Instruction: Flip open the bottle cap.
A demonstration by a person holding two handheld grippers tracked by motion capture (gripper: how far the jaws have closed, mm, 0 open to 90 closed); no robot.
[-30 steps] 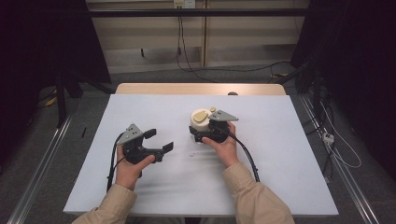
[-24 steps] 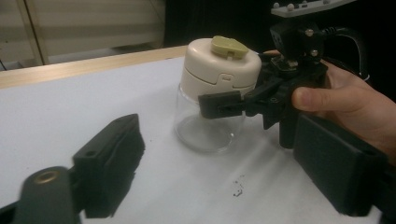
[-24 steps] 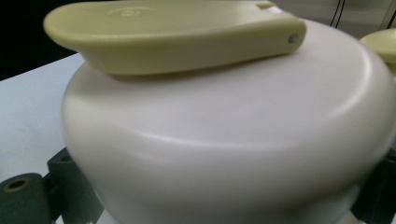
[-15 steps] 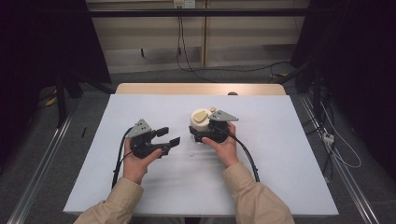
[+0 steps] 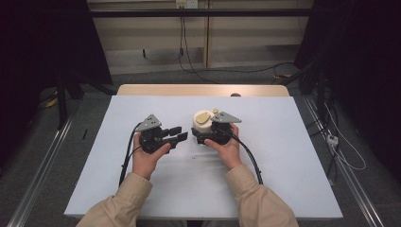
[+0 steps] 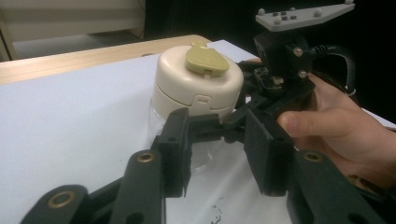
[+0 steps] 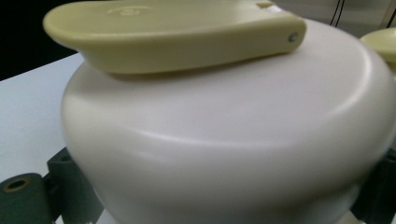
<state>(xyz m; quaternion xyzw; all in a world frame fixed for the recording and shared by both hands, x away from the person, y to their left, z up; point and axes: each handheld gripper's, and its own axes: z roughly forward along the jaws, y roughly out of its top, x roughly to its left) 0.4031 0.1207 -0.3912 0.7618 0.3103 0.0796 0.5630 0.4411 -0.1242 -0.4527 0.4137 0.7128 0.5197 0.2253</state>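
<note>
A clear jar with a cream lid and an olive flip tab stands mid-table. My right gripper is shut on the jar's clear body just under the lid, reaching in from the jar's right. In the right gripper view the lid is very close, with one finger low at the left. My left gripper is open, just left of the jar. Its pads point at the clear body, which lies a short way beyond them and is untouched. The right gripper and its hand sit behind.
A white sheet covers the table, with a wooden edge at the back. A small pale speck lies in front of the jar. Cables trail from both grippers toward the person. Dark floor and rails flank the table.
My left gripper has moved right and slightly forward, closing in on the jar, still open. The right gripper and the jar have stayed put.
</note>
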